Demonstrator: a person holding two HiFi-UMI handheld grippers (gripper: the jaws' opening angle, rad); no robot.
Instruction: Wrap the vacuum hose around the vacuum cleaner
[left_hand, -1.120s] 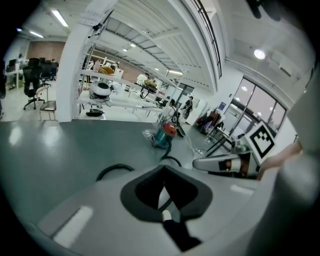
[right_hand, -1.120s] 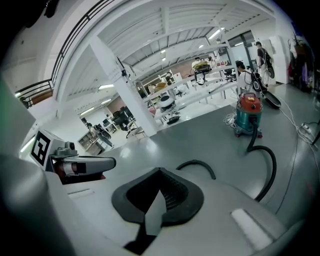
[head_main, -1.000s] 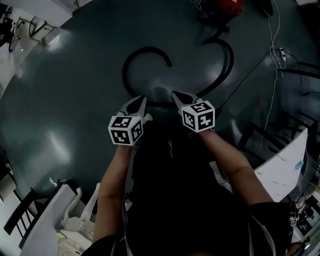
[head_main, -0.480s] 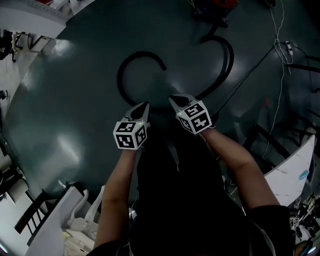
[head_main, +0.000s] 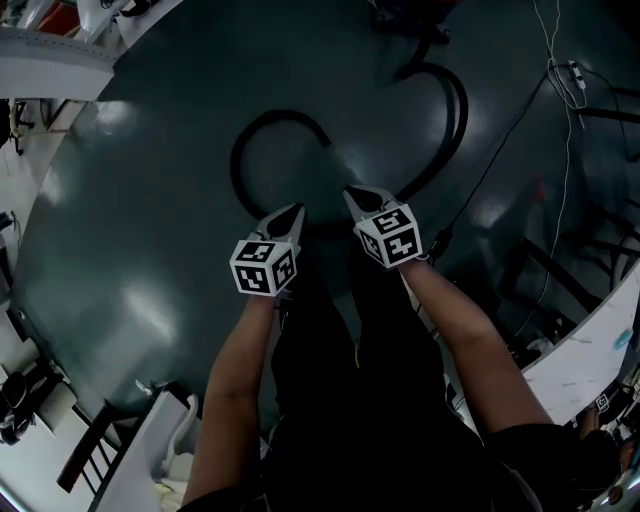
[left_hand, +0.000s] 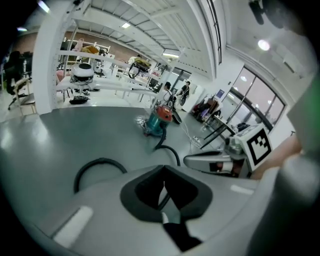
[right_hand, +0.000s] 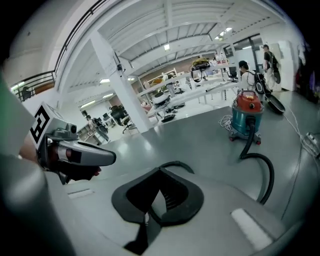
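The fingers (head_main: 283, 222) of the left gripper (head_main: 297, 209) are being held shut on nothing, and the right gripper (head_main: 350, 191) is shut too. The hose (head_main: 240, 150) is lying looped on the floor just ahead, joined to the far vacuum (right_hand: 246, 115). If the fingers are not opened, the hose may be pushed away, not grabbed.

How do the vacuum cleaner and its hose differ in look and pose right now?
The vacuum cleaner is teal with a red top; the hose is black. The vacuum cleaner stands upright; the hose lies in loose curves across the floor, not wrapped around it. Both rest on the floor, and the hose plugs into the cleaner.
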